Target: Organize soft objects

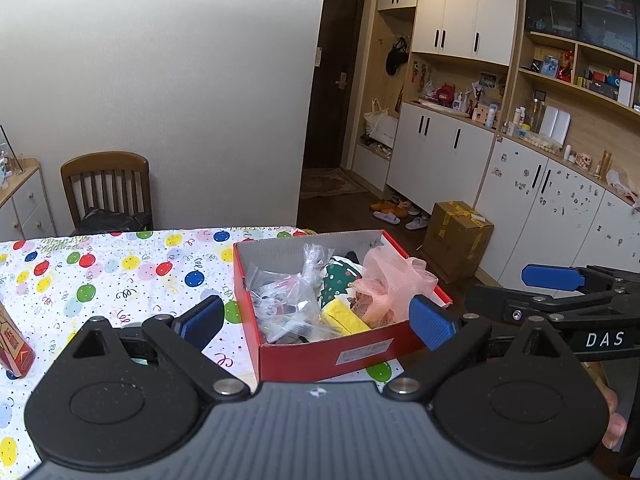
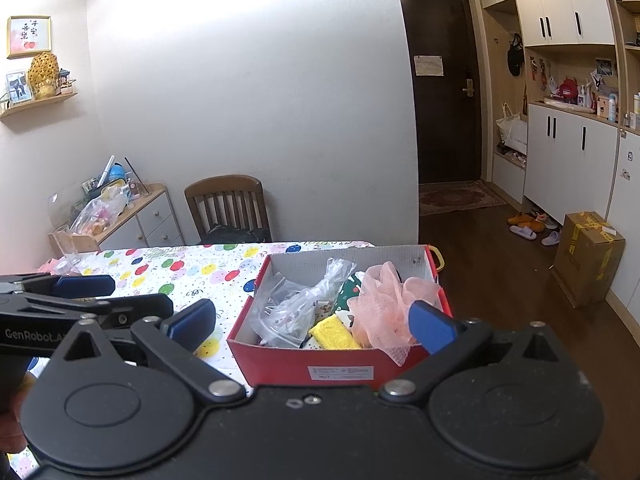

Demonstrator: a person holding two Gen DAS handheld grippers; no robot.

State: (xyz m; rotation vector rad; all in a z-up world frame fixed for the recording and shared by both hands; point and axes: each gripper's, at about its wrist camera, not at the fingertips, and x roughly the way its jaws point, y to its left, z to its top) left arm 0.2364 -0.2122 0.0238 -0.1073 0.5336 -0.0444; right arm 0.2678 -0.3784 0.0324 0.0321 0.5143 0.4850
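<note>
A red shoebox (image 1: 340, 356) (image 2: 340, 368) stands open on the balloon-print tablecloth (image 1: 120, 272) (image 2: 180, 268), near the table's right end. It holds a pink mesh puff (image 1: 392, 284) (image 2: 388, 304), a yellow cloth (image 1: 346, 318) (image 2: 332, 334), a green patterned fabric (image 1: 336, 280) and crumpled clear plastic bags (image 1: 284, 300) (image 2: 296, 308). My left gripper (image 1: 318, 322) is open in front of the box, holding nothing. My right gripper (image 2: 312, 324) is open too, level with the box's near wall and empty. The two grippers sit side by side.
A red carton (image 1: 16, 344) stands at the table's left edge. A wooden chair (image 1: 108, 188) (image 2: 228, 204) sits behind the table against the wall. A cluttered drawer unit (image 2: 136, 220) is at far left. A cardboard box (image 1: 460, 240) (image 2: 588, 256) and slippers lie on the floor by white cabinets.
</note>
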